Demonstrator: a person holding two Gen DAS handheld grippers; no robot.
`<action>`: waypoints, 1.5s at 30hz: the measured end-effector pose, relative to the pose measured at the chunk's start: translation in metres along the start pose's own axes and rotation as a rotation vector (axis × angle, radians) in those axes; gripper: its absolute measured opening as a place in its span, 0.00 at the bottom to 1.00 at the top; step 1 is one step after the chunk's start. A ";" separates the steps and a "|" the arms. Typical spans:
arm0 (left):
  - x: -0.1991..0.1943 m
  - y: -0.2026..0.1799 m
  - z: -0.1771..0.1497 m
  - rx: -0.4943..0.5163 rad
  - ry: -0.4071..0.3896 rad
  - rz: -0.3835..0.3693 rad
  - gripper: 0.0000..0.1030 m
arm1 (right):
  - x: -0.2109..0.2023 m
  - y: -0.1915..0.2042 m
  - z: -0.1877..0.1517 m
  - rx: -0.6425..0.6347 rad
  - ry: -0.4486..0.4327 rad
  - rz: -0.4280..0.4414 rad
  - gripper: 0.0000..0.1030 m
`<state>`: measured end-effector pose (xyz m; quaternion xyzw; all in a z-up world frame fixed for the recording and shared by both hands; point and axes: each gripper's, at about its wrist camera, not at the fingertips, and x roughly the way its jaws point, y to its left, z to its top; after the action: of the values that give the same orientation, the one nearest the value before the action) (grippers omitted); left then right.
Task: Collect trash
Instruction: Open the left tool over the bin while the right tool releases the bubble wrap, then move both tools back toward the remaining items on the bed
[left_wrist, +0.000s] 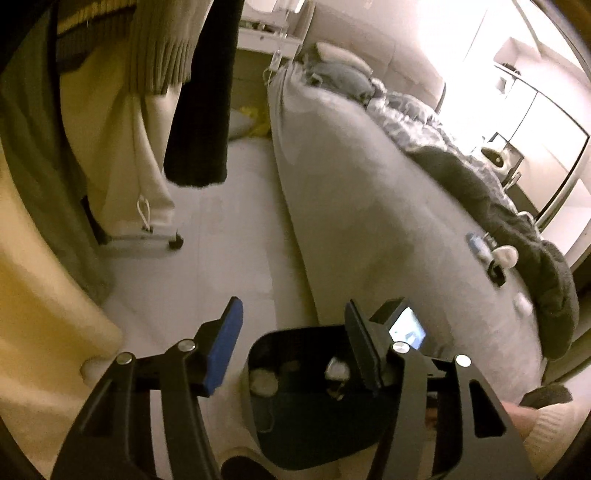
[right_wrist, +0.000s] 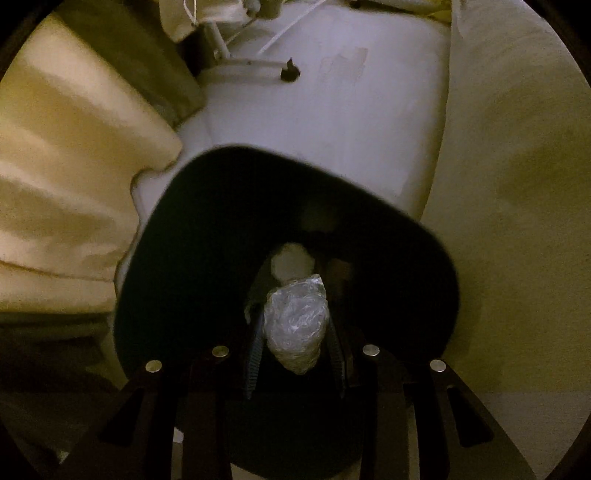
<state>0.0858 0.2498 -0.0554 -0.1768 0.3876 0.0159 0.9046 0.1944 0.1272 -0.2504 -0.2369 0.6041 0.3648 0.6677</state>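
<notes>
A black trash bin (left_wrist: 295, 428) stands on the floor beside the bed, with crumpled white paper (left_wrist: 264, 380) lying in it. My left gripper (left_wrist: 295, 347) hangs above the bin's rim, open, with nothing between its blue pads (left_wrist: 225, 350). In the right wrist view my right gripper (right_wrist: 295, 336) points down into the bin (right_wrist: 184, 240) and is shut on a crumpled wad of clear plastic wrap (right_wrist: 295, 321). A white paper ball (right_wrist: 291, 262) lies deeper in the bin below the wad. The right gripper's camera screen (left_wrist: 406, 328) shows above the bin in the left wrist view.
A grey bed (left_wrist: 351, 221) runs along the right, with a rumpled dark blanket (left_wrist: 480, 177). Near its edge lie white crumpled pieces (left_wrist: 506, 254), a blue item (left_wrist: 476, 242) and a small black item (left_wrist: 496, 275). A wheeled clothes rack (left_wrist: 147, 236) with hanging garments stands left. A sleeve (left_wrist: 546, 424) shows at lower right.
</notes>
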 end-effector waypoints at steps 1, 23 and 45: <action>-0.003 0.000 0.002 0.002 -0.010 -0.002 0.56 | 0.003 0.002 -0.001 -0.008 0.008 0.001 0.33; -0.024 -0.037 0.049 0.100 -0.232 -0.052 0.54 | -0.051 0.025 -0.002 -0.072 -0.173 0.062 0.80; 0.035 -0.149 0.056 0.206 -0.255 -0.209 0.73 | -0.192 -0.092 -0.050 0.051 -0.542 -0.092 0.90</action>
<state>0.1741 0.1245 0.0013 -0.1190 0.2488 -0.0956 0.9564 0.2336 -0.0064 -0.0820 -0.1412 0.4009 0.3689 0.8266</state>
